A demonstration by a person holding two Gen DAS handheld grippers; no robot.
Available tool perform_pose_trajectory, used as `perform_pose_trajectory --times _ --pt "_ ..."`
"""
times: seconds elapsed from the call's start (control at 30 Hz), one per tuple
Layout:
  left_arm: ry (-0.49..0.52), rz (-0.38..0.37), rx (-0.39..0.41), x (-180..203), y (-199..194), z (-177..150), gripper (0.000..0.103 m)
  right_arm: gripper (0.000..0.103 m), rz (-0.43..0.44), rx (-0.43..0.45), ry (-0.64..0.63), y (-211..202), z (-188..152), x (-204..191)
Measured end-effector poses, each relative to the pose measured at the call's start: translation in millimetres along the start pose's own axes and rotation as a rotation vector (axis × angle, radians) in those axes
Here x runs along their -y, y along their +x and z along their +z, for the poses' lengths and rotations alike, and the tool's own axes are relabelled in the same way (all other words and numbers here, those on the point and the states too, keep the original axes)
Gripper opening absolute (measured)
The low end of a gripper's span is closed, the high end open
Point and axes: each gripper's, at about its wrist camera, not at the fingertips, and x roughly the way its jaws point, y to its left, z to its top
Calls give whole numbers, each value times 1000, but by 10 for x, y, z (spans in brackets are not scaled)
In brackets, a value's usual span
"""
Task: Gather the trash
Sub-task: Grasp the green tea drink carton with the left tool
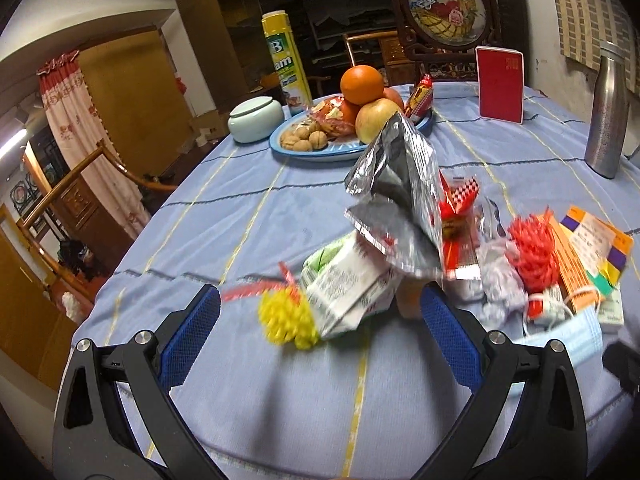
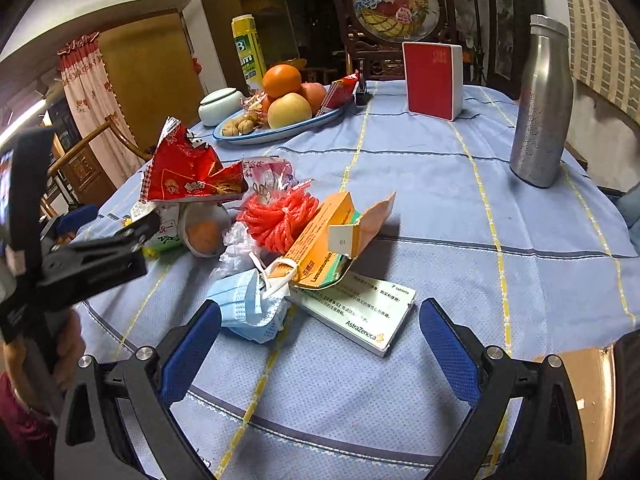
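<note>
A pile of trash lies on the blue tablecloth. In the left wrist view my left gripper [image 1: 320, 306] is open and empty, its jaws either side of a green-white carton [image 1: 348, 288] and yellow tassel [image 1: 286, 322]; a silver snack bag [image 1: 400, 208] stands behind. In the right wrist view my right gripper [image 2: 320, 320] is open and empty, just short of a blue face mask [image 2: 248, 308] and white medicine box [image 2: 360, 316]. Beyond lie an orange box [image 2: 324, 236], red string bundle [image 2: 280, 216] and red snack bag [image 2: 188, 172]. The left gripper [image 2: 100, 256] shows at left.
A fruit plate [image 2: 288, 128] with orange, apples and walnuts stands at the back, with a white jar [image 2: 218, 106], yellow can [image 2: 248, 48], red box [image 2: 432, 80] and steel bottle [image 2: 542, 104]. Wooden chairs [image 1: 72, 184] stand left of the table edge.
</note>
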Motion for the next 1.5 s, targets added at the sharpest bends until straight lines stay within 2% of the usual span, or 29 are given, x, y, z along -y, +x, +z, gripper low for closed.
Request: perform_pose_trajectory --times 0.17,0.37,0.57,0.63,0.8,0.93,1.07,1.1,1.23,1.33,1.5 --pt "-6 -30 15 -34 192 79 96 98 -1 -20 -19 36 -22 -34" --pt "-80 -71 -69 -252 382 51 96 98 2 -28 -23 48 -25 -56" --pt "-224 -53 -113 -623 491 20 96 98 5 -32 -23 57 -26 -48" --pt "-252 -68 -112 -685 493 5 96 98 13 -32 -17 53 -26 -38" --pt "-204 -172 -89 -598 476 47 96 98 25 -33 -19 50 -38 -50" --pt "-147 -133 -113 -578 623 50 96 98 32 -30 -15 36 -46 -49" --pt "-213 -175 -116 -726 640 33 96 98 43 -32 -1 28 -46 -30" --pt "-228 -189 -107 -763 619 31 95 98 45 -34 1 31 -46 -27" --pt "-262 -229 -83 -850 558 27 76 98 43 -39 2 39 -47 -37" --pt "-266 -243 -76 -864 522 12 72 98 38 -40 1 49 -41 -31" --pt "-231 -266 -89 -820 498 -54 74 98 35 -43 7 63 -40 -17"
